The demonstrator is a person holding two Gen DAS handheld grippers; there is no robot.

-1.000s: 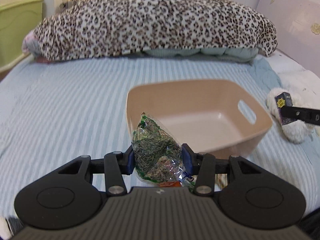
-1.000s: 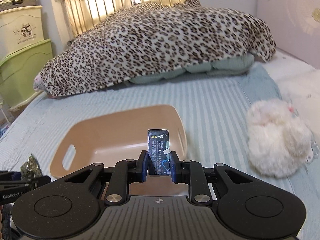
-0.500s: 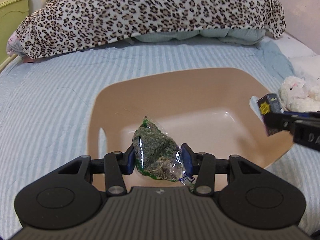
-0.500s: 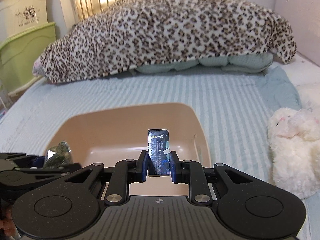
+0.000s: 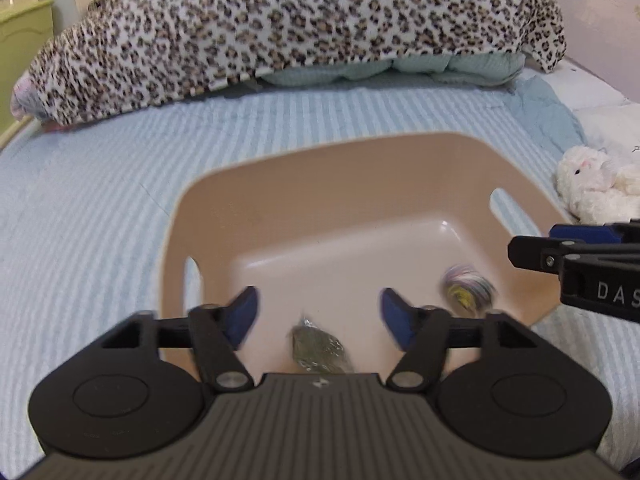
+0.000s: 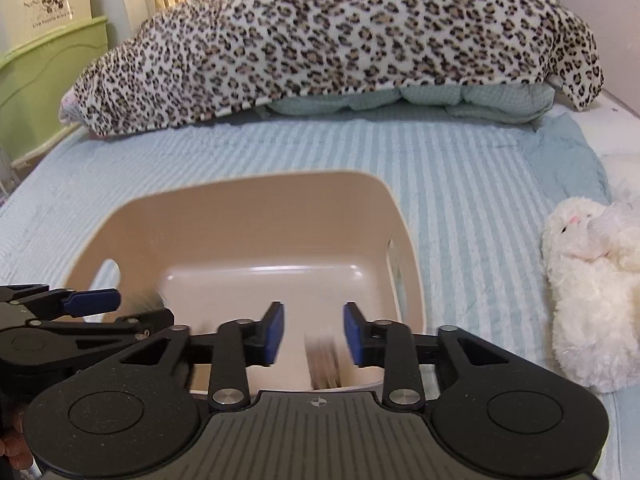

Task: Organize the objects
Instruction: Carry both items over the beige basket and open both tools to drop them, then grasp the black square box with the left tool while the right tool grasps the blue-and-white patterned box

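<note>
A beige plastic basket (image 5: 360,168) (image 6: 256,208) sits on the striped bed. My left gripper (image 5: 320,314) hangs over its near side, jaws opening, pads clear of the green clear-wrapped packet (image 5: 316,350) that lies loose below them inside the basket. My right gripper (image 6: 314,334) is over the basket's right part, jaws opening too. The small dark box (image 6: 324,364) (image 5: 468,290) is a falling blur beneath it, touched by neither pad. Each gripper shows at the edge of the other's view.
A white plush toy (image 6: 592,288) (image 5: 592,188) lies on the bed right of the basket. A leopard-print blanket (image 5: 300,24) over pale green pillows fills the far side. A green cabinet (image 6: 44,92) stands at the left beyond the bed.
Both grippers moved forward and down over the basket, then opened. The green packet dropped from the left one and the dark box from the right one.
</note>
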